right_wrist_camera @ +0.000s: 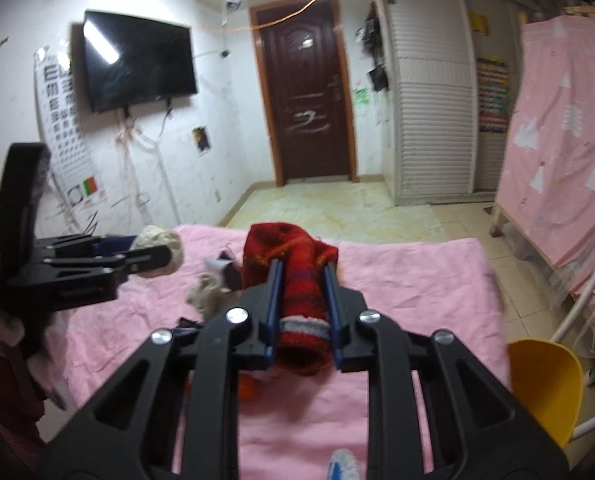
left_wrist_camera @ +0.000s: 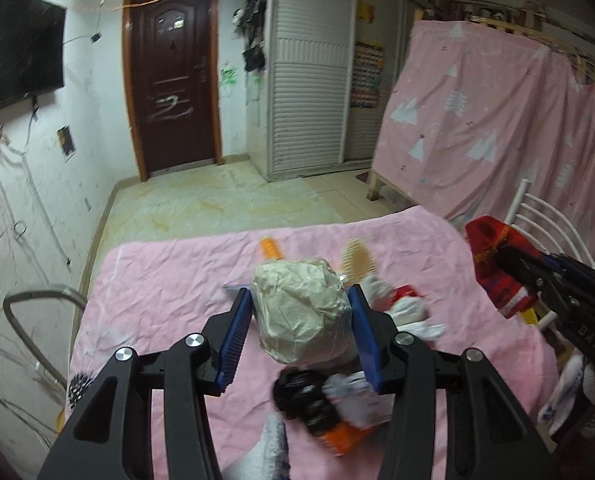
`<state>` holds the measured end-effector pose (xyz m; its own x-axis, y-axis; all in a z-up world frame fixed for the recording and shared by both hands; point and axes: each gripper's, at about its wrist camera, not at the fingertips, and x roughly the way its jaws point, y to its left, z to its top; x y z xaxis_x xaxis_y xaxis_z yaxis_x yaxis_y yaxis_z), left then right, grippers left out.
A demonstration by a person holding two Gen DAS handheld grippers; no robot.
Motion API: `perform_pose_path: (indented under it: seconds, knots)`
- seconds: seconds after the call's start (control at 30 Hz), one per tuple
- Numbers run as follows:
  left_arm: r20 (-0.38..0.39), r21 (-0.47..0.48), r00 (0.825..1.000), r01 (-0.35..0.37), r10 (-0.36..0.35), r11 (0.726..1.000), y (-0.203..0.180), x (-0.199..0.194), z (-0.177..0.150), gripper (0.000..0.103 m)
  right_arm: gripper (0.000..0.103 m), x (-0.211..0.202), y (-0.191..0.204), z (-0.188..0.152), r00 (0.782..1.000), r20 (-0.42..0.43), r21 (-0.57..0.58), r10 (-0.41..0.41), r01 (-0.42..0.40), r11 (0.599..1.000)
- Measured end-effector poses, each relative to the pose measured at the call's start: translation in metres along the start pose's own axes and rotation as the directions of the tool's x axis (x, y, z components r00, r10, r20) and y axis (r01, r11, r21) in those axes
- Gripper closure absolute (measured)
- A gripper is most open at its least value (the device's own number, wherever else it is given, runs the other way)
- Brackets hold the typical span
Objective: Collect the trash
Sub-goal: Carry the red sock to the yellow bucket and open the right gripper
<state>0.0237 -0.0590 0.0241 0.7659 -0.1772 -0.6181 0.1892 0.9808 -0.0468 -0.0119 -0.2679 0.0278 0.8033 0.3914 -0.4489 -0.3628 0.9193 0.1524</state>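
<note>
Holding, from my left wrist view: my left claw (left_wrist_camera: 300, 312), blue pads pressed on both sides of a crumpled ball of pale paper (left_wrist_camera: 302, 314), lifted clear of the pink sheet (left_wrist_camera: 169, 292) over the tabletop. On the sheet beyond the ball: an orange comb (left_wrist_camera: 270, 249) and a wooden hairbrush (left_wrist_camera: 359, 262). Below the ball: a black scrunchie-like item (left_wrist_camera: 302, 398), blurred, beside an orange object I cannot identify. At the right edge: my right claw (left_wrist_camera: 501, 258) clamped on a red knitted sock (left_wrist_camera: 497, 264).

From my right wrist view: my right claw (right_wrist_camera: 300, 276), jaws narrow, gripping the red knitted sock (right_wrist_camera: 297, 292) with its white-banded cuff toward the camera, raised above the pink sheet (right_wrist_camera: 409, 280). At left: my left claw (right_wrist_camera: 153, 258) carrying the paper ball (right_wrist_camera: 159, 240). At right: a yellow chair seat (right_wrist_camera: 545, 384).
</note>
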Motion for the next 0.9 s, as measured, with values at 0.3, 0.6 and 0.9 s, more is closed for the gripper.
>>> perform_pose_path:
  seconds: [0.3, 0.6, 0.9]
  knots:
    - [0.002, 0.145, 0.986, 0.166, -0.168, 0.975, -0.105, -0.003, 0.028, 0.063, 0.084, -0.055, -0.084, -0.005, 0.982, 0.052, 0.082, -0.183, 0.178, 0.981]
    - [-0.076, 0.253, 0.941, 0.338, -0.330, 0.906, -0.224, 0.026, 0.041, 0.063, 0.084, -0.075, -0.176, -0.032, 0.934, 0.006, 0.167, -0.356, 0.350, 0.922]
    - [-0.211, 0.249, 0.906, 0.412, -0.366, 0.876, -0.316, 0.096, 0.043, 0.063, 0.078, -0.050, -0.260, -0.077, 0.913, -0.097, 0.302, -0.396, 0.406, 0.863]
